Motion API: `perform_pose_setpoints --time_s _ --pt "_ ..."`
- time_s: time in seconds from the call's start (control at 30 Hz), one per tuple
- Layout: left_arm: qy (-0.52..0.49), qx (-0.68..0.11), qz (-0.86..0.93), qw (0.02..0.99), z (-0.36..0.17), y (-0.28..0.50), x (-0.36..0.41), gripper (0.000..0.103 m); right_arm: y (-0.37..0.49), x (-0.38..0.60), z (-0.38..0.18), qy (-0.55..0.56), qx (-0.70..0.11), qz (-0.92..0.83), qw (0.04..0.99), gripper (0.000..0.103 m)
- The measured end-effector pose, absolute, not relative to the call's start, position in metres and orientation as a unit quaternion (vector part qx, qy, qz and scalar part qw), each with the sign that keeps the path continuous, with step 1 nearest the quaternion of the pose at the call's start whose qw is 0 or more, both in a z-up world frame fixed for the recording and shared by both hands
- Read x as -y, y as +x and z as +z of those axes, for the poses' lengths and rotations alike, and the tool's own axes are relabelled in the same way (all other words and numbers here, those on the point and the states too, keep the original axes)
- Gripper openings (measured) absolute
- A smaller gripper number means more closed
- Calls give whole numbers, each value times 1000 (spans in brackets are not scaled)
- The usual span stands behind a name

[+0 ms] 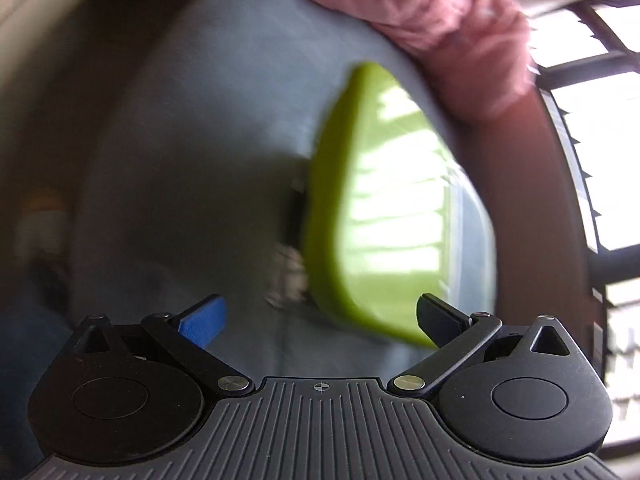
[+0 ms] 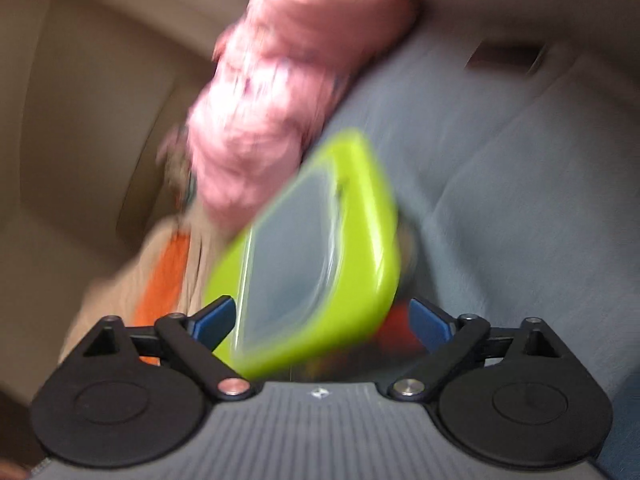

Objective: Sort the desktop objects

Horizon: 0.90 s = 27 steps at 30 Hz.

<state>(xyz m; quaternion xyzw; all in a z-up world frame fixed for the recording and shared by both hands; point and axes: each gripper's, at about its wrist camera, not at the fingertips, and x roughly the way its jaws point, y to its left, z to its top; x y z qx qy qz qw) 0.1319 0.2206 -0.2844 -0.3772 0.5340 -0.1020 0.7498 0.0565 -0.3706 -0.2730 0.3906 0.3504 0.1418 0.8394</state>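
A lime-green box (image 1: 384, 216) with a clear lid lies on a grey-blue cloth (image 1: 200, 160); both views are blurred by motion. In the left wrist view it sits ahead and to the right of my left gripper (image 1: 320, 316), which is open and empty. In the right wrist view the box (image 2: 320, 248) lies between and just ahead of the fingers of my right gripper (image 2: 324, 320), which is open and not closed on it. Small dark and red objects beside the box (image 2: 396, 328) are too blurred to name.
A fluffy pink item (image 1: 448, 28) lies on the cloth behind the box, also in the right wrist view (image 2: 280, 100). An orange and beige thing (image 2: 168, 276) sits at the left. Windows (image 1: 592, 120) are at the right. A beige surface (image 2: 80, 120) lies beyond the cloth.
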Motion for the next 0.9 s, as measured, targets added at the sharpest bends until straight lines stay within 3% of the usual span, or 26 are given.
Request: perform_pose_setpoints --time_s 0.13,0.2,0.27,0.33,0.6,0.63,0.73,0.9 --pt "-377 -542 -118 742 -283 162 -178 103 86 361 -283 343 -355 93 865 91" --pt "-371 -533 -116 751 -272 174 -166 103 98 351 -290 329 -366 88 866 84" --pt "-362 -526 -109 762 -264 180 -158 103 108 337 -294 307 -376 94 869 65" --pt "-343 -523 -101 774 -263 184 -152 103 107 323 -291 286 -374 97 877 60" --pt "-346 -545 -98 758 -293 194 -155 103 107 317 -286 260 -375 92 885 62" --pt "-360 -543 -95 753 -295 188 -161 103 104 318 -287 258 -376 91 885 64" --pt "-396 -528 -88 746 -295 164 -183 103 81 320 -287 262 -375 76 886 86" --pt "-395 -521 -71 753 -282 122 -204 103 44 314 -304 271 -417 130 858 87"
